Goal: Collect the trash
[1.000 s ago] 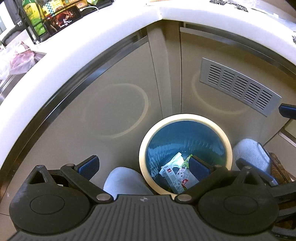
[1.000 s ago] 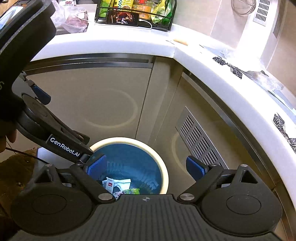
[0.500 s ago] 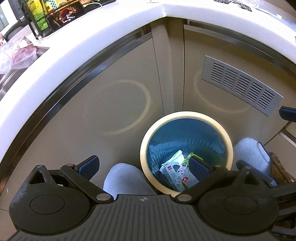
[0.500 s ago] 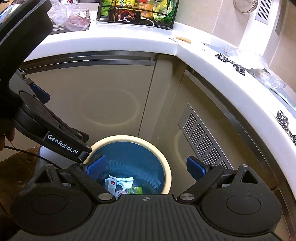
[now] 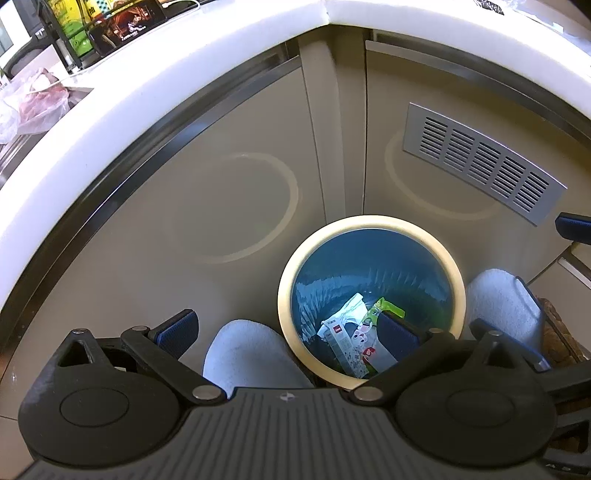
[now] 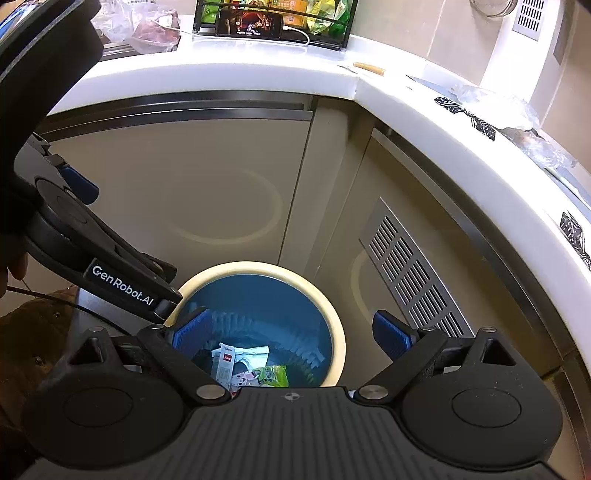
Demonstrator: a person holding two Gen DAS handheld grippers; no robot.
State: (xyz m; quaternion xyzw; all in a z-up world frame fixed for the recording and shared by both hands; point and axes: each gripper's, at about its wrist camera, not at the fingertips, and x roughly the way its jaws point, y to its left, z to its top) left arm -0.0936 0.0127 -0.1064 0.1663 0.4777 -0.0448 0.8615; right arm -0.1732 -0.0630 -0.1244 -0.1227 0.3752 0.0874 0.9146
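Note:
A round bin with a cream rim and a blue liner stands on the floor in the cabinet corner. Inside lie white wrappers and a green packet. In the right wrist view the same bin holds the white wrappers and the green packet. My left gripper hangs open above the bin's near left side, nothing between its pads. My right gripper is open and empty over the bin. The left gripper's body shows at the left of the right wrist view.
A white countertop curves above beige cabinet doors with a metal vent grille. On it stand a wire rack with packets, a phone, plastic bags and crumpled film. Grey slippers flank the bin.
Both grippers have risen a little; the countertop and the things on it show more, and the bin sits slightly lower in view. Both stay open and empty.

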